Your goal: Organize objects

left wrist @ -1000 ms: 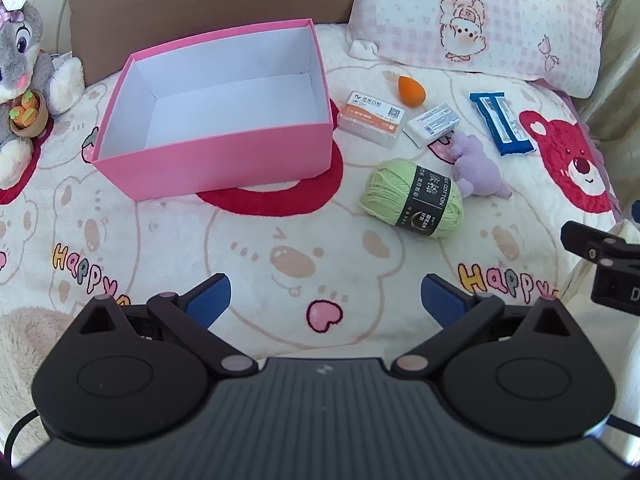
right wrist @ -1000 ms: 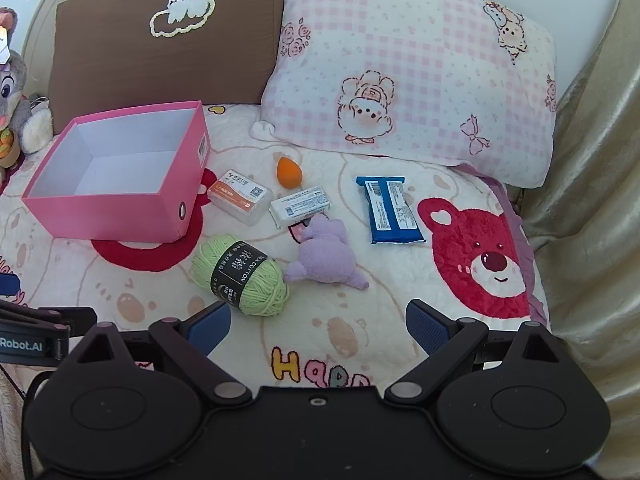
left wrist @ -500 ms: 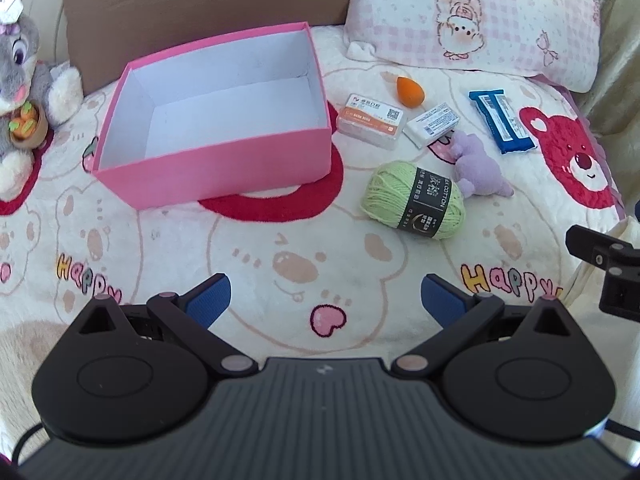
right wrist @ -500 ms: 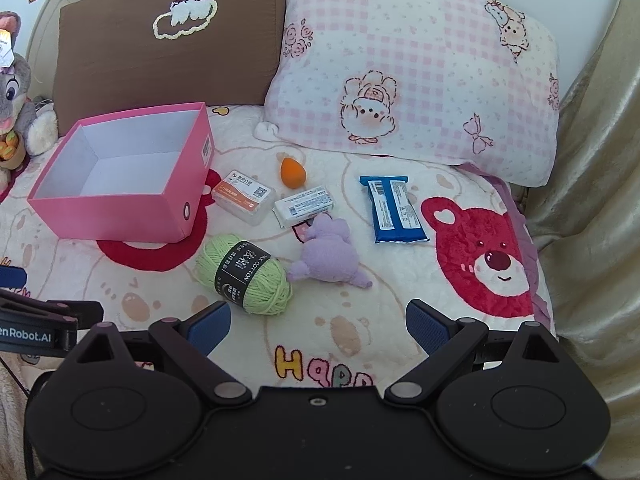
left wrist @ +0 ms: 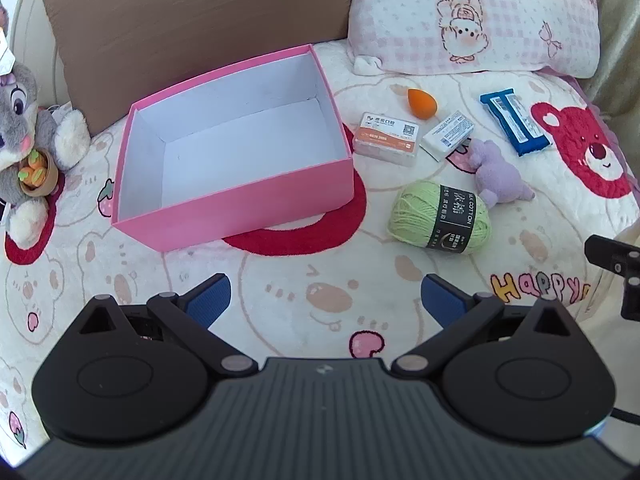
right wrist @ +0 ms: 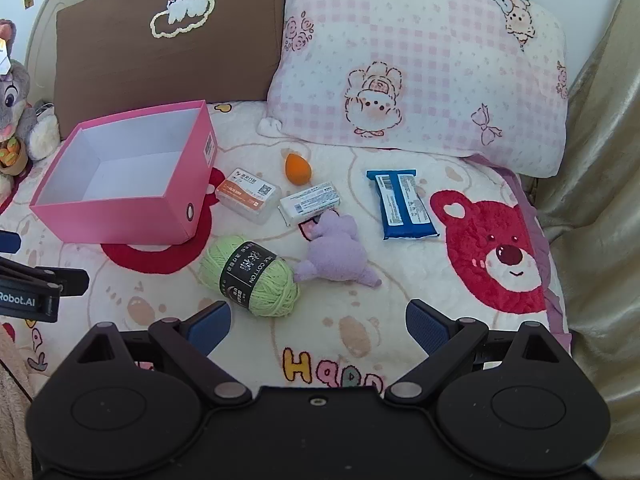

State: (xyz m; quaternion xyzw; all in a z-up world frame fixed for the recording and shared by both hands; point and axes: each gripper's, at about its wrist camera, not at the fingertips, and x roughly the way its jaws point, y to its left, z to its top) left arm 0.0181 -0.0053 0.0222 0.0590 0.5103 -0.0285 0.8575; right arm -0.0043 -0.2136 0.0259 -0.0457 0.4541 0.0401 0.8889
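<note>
Both cameras now sit lower and closer, so the pink box [left wrist: 224, 208] fills more of the left view's centre, its long axis slanting up to the right. Right of it lie yarn [right wrist: 250, 276], a purple toy [right wrist: 340, 252] and a blue packet [right wrist: 404, 206] pointing up-frame. The stuffed rabbit [left wrist: 24, 136] is cut off at left. Left gripper [left wrist: 324, 300] and right gripper [right wrist: 318, 326] hang spread, empty.

Pink box [left wrist: 240, 204], green yarn [left wrist: 440, 220], orange sponge [left wrist: 422, 102], lilac plush [left wrist: 500, 176], blue packet [left wrist: 514, 122].
</note>
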